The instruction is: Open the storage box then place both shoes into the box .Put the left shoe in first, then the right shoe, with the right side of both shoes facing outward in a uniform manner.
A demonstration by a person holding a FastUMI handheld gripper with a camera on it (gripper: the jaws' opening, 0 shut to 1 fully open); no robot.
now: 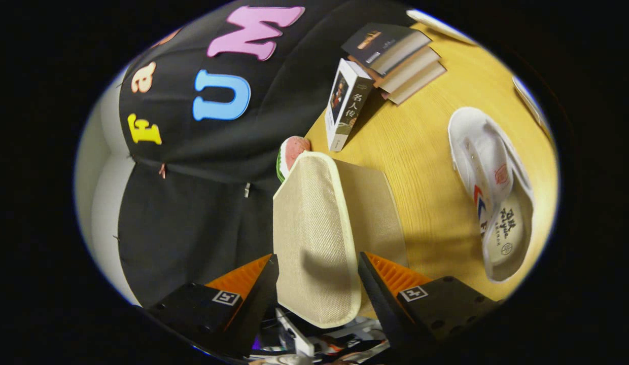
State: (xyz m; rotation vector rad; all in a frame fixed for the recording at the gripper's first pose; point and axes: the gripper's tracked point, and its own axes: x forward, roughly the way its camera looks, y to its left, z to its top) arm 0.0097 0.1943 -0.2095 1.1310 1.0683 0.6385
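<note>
Between my gripper's [318, 276] two fingers stands the beige fabric lid [314, 238] of the storage box [370, 213], raised on edge so its long axis runs straight away from me. The fingers sit apart, one on each side of the flap; I see a gap on both sides, so I would not say they press on it, and I cannot tell for sure whether either pad touches the cloth.

Just behind the flap to its right lies the flat beige panel of the box itself. Its inside is hidden from me by the raised lid, so I cannot say what is in it; I judge it holds no shoe yet.

Well off to the right of my fingers, on the yellow wooden table [416, 147], lies a white shoe [489, 192], its opening nearer me and its length running away, roughly parallel to the lid. Which foot it belongs to I cannot make out.

Beyond the lid's far end peeks a watermelon-slice toy [291, 154], then an upright book [346, 104], then a stack of books [395, 58].
</note>
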